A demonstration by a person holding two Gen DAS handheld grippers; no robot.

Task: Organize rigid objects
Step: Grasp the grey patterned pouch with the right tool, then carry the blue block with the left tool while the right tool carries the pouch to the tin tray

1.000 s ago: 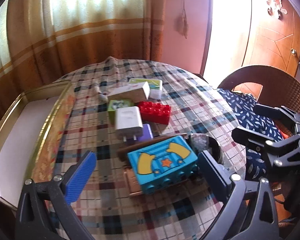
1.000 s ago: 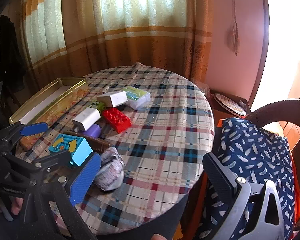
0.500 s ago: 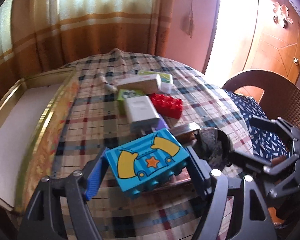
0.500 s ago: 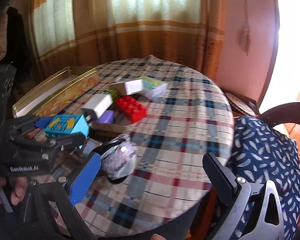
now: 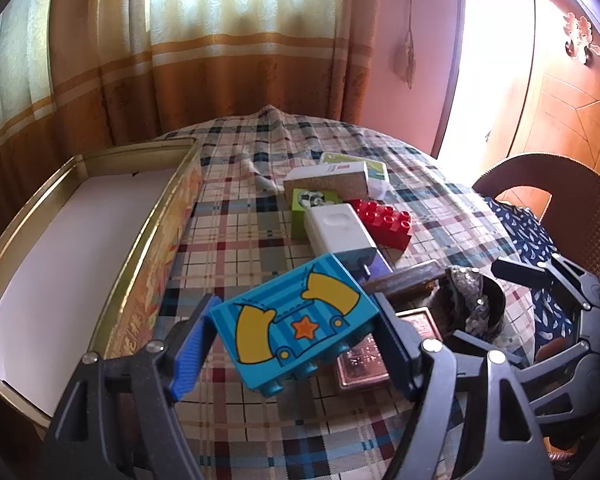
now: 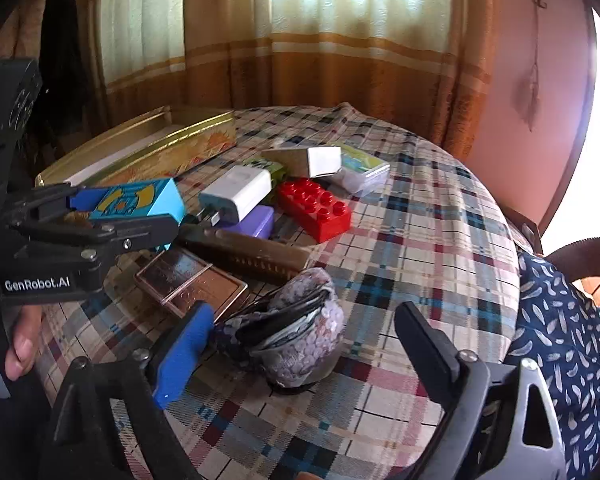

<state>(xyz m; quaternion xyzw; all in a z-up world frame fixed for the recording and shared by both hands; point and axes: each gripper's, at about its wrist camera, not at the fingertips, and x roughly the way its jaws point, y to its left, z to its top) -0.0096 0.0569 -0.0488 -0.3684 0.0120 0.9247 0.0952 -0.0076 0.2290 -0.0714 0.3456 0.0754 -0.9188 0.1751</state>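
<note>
My left gripper (image 5: 296, 340) is shut on a blue toy block (image 5: 296, 320) with yellow sleeves and an orange star, held tilted above the table; it also shows in the right wrist view (image 6: 140, 198). My right gripper (image 6: 300, 356) is open around a sequined pouch (image 6: 296, 340) in a dark bowl, not touching it. A gold tin box (image 5: 60, 248) with a white lining lies open at the left. A white charger (image 5: 340, 232), red brick (image 5: 384, 220), purple block (image 6: 252, 220), green block (image 5: 308, 204), small boxes (image 5: 332, 180) and a copper tin (image 6: 192, 284) lie on the checked tablecloth.
A brown comb (image 6: 248, 252) lies between the copper tin and the purple block. A wicker chair (image 5: 548, 196) with a blue patterned cushion (image 6: 556, 332) stands at the table's right edge. Curtains hang behind the round table (image 6: 420, 240).
My left gripper closed on the blue block and lifted it off the table, toward the left. My right gripper moved in over the sequined pouch.
</note>
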